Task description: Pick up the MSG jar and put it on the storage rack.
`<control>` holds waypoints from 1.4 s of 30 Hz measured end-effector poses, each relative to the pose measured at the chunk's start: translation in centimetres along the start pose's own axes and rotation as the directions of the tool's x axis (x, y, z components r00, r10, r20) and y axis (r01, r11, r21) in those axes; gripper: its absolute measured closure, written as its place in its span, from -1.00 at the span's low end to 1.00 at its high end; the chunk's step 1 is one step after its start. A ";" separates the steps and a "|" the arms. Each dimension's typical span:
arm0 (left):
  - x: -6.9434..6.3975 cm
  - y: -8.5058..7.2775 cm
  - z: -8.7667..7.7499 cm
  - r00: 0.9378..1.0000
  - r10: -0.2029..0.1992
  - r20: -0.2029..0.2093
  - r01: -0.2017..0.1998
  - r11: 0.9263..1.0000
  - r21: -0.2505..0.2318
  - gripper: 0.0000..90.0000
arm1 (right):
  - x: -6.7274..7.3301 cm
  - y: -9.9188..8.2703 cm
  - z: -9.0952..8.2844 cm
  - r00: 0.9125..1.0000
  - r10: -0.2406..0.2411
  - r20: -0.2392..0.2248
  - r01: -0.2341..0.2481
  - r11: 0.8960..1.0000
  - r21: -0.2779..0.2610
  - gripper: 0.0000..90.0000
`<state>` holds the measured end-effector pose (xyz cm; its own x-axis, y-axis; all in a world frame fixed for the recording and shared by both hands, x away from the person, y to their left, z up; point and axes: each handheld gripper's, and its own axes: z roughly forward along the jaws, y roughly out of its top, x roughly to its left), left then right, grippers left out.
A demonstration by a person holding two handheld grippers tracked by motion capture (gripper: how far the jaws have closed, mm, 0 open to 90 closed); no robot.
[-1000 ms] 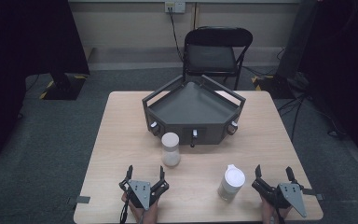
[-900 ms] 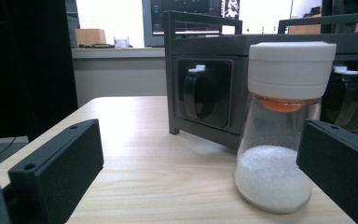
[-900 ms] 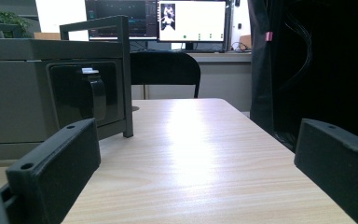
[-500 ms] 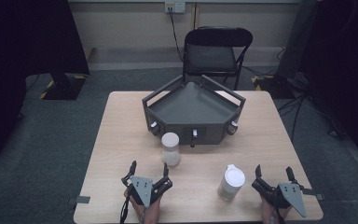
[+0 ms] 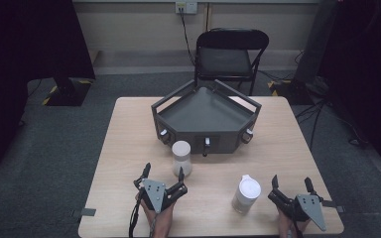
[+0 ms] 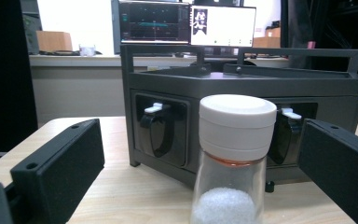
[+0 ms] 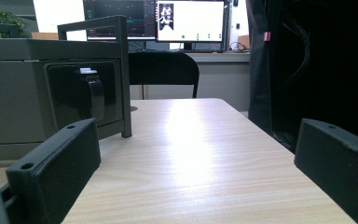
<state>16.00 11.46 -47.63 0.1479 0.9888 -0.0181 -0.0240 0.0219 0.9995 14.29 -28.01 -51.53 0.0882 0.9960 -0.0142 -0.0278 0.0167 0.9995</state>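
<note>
Two grippers sit at the near edge of the wooden counter (image 5: 129,148) in the high view, each held in a person's hand. The left gripper (image 5: 162,174) has its fingers spread, and the white-capped jar (image 5: 181,157) stands just ahead of them, closest to the finger on the right and slightly beyond its tip. The right gripper (image 5: 291,183) also has its fingers spread, with nothing between them; a second white-lidded bottle (image 5: 246,194) stands just to its left, apart from it. Behind both jars, a dark grey angular tray (image 5: 173,119) with a raised frame occupies the middle of the counter, and a black folding chair (image 5: 228,54) stands beyond the far edge. In the left gripper view, the black fingers (image 6: 60,163) stand wide apart low at either side, and the jar (image 6: 235,135) rises between them, its white cap above clear glass with white grains at the bottom; whether either finger touches the glass cannot be told. The tray's front face (image 6: 168,135) with its latches stands close behind the jar. In the right gripper view, the spread fingers (image 7: 56,163) frame bare counter (image 7: 191,154), with the tray (image 7: 28,93) off to the left.
</note>
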 end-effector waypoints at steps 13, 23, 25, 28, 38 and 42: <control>-0.2 1.0 2.6 0.999 0.019 0.043 -0.021 0.999 0.041 -0.97 | 0.0 0.0 0.0 1.000 0.000 0.002 0.000 1.000 0.000 -1.00; -0.8 1.7 4.9 0.998 0.023 0.057 -0.027 0.997 0.066 -0.89 | 0.0 0.0 0.0 1.000 0.000 0.000 0.000 1.000 0.000 -1.00; -1.0 1.8 5.3 0.999 0.012 0.048 -0.015 0.997 0.078 -0.86 | 0.0 0.0 0.0 1.000 0.000 0.000 0.000 1.000 0.000 -1.00; -1.0 1.5 6.0 0.998 0.015 0.053 -0.021 0.995 0.101 -0.86 | 0.0 0.0 0.0 1.000 0.000 0.000 0.000 1.000 0.000 -1.00; -1.4 0.5 7.1 0.996 0.057 0.062 -0.064 0.991 0.118 -0.67 | 0.0 0.0 0.0 1.000 0.000 0.000 0.000 1.000 0.000 -1.00; -1.3 0.5 7.3 0.997 0.037 0.064 -0.045 0.991 0.124 -0.60 | 0.0 0.0 0.0 1.000 0.000 0.000 0.000 1.000 0.000 -1.00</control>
<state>22.96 9.11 -46.88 0.2102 0.9774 0.0209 0.0918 -0.0410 0.9949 14.29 -28.01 -51.53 0.0883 0.9960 -0.0141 -0.0279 0.0167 0.9995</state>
